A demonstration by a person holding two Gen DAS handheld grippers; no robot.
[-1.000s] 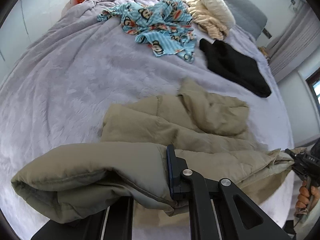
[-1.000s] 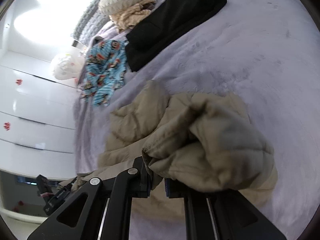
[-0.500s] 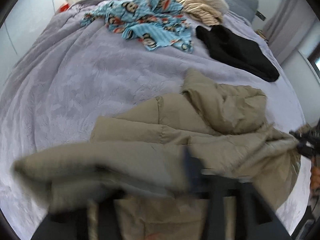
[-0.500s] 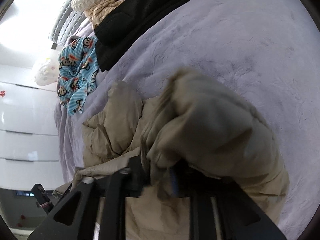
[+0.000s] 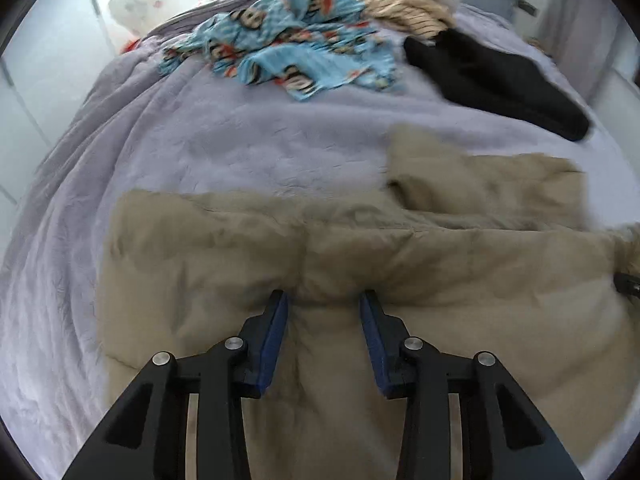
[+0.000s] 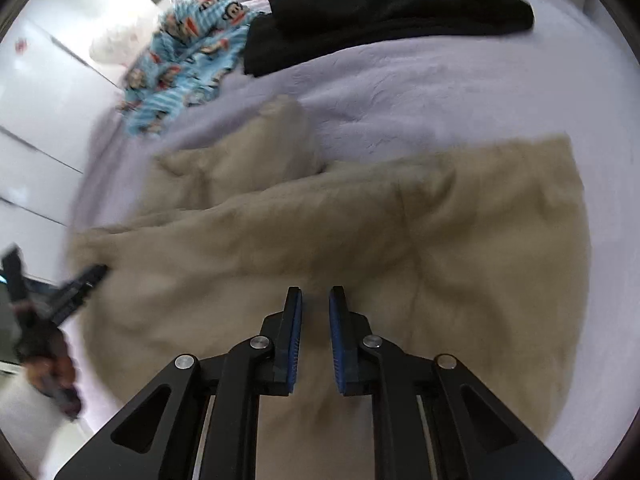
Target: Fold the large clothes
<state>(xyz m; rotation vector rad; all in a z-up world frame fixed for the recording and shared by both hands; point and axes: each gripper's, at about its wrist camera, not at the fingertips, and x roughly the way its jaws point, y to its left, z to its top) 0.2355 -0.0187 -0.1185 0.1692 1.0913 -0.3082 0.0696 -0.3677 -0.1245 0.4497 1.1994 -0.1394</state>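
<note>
A khaki padded jacket [image 5: 360,264] lies spread on the lilac bed cover, folded over on itself; it also shows in the right wrist view [image 6: 360,232]. My left gripper [image 5: 323,300] is open and empty just above the jacket's near edge. My right gripper [image 6: 315,294] is open with a narrow gap and empty, above the jacket's near edge on the other side. The left gripper also shows in the right wrist view [image 6: 80,280] at the jacket's left edge.
A blue monkey-print garment [image 5: 296,52], a black garment [image 5: 496,80] and a cream knit [image 5: 404,4] lie at the far side of the bed [image 5: 200,132]. White wardrobe doors [image 6: 36,92] stand beside the bed.
Both grippers held folds of the jacket a second ago. They have carried it forward, let go and opened; the jacket now lies flat on the bed.
</note>
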